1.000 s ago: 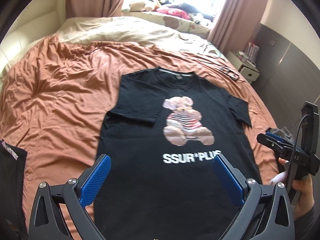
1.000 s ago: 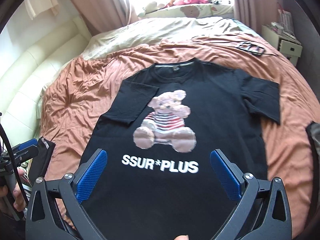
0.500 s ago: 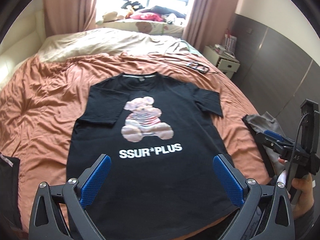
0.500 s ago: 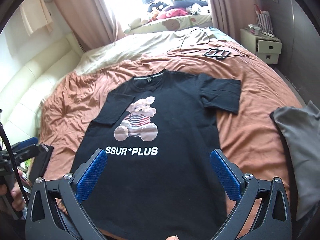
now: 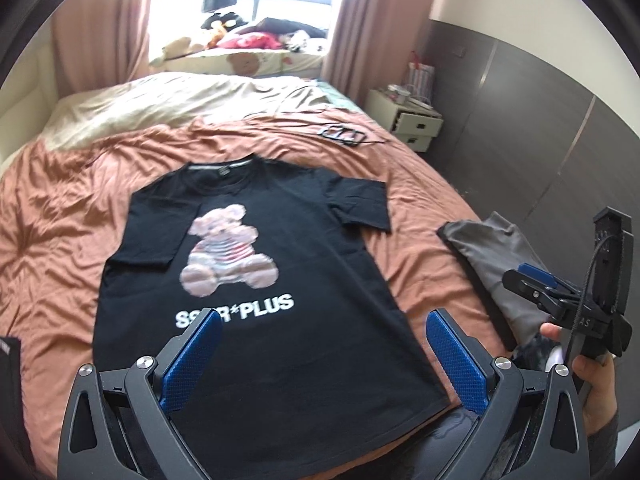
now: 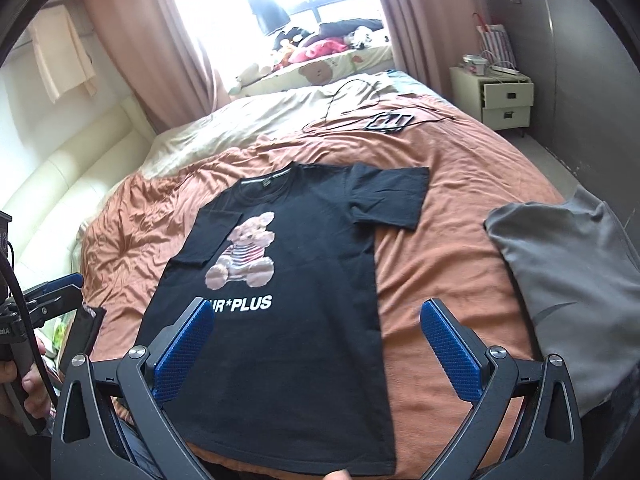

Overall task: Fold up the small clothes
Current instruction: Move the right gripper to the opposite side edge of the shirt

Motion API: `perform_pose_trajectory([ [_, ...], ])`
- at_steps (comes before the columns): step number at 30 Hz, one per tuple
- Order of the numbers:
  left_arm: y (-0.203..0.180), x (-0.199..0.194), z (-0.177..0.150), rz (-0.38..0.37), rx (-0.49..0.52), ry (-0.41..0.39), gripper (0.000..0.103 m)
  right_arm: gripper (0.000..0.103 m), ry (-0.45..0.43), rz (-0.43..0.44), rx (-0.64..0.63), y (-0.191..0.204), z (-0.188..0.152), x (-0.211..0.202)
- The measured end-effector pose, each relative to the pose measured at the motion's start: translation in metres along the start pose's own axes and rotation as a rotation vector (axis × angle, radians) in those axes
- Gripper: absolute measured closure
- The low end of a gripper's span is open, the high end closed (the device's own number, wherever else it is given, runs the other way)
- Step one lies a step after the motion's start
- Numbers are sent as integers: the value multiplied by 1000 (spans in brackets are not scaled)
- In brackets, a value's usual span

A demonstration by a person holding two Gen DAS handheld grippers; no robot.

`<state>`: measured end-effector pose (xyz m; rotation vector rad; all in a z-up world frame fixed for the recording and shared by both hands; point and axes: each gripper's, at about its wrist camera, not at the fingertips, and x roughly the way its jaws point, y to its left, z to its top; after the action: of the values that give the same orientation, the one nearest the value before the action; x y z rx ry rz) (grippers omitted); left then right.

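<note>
A black T-shirt point(image 5: 304, 240) point(image 6: 316, 248) with a teddy-bear print and white lettering lies flat, front up, on the orange bedspread point(image 5: 52, 240) point(image 6: 452, 248). Its left sleeve is folded in over the chest; its right sleeve sticks out. My left gripper point(image 5: 324, 356) hangs open above the shirt's lower part, nothing between its blue pads. My right gripper point(image 6: 316, 344) is open too, above the shirt's lower right edge. In the left wrist view the right gripper point(image 5: 560, 300) shows at the right edge in a hand. Neither gripper touches the shirt.
A grey garment point(image 5: 496, 260) point(image 6: 576, 280) lies at the right bed edge. A dark folded item point(image 6: 80, 332) sits at the left edge. A black device with a cable point(image 6: 390, 122) lies further up the bed. A white nightstand point(image 6: 504, 98) stands beside the bed.
Both grippers have drawn back and up from the shirt, so it looks smaller and the grey garment came into view. Both stayed open; the shirt has not moved.
</note>
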<state>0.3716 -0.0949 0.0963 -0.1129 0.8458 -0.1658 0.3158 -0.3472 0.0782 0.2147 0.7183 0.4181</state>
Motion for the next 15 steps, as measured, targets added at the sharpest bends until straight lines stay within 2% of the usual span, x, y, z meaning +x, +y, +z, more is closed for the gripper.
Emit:
perform_pose_trajectory([
  [7,-17,13,10,-36,58,-6,0,0,-8,-38,79,-18,6,7],
  [10,-19,27,15,-35,80,6,0,0,-17,-17,116,-24,12,17],
  [15,-14,59,25,-62,75,28,1,0,-29,-46,136,-35,19,42],
])
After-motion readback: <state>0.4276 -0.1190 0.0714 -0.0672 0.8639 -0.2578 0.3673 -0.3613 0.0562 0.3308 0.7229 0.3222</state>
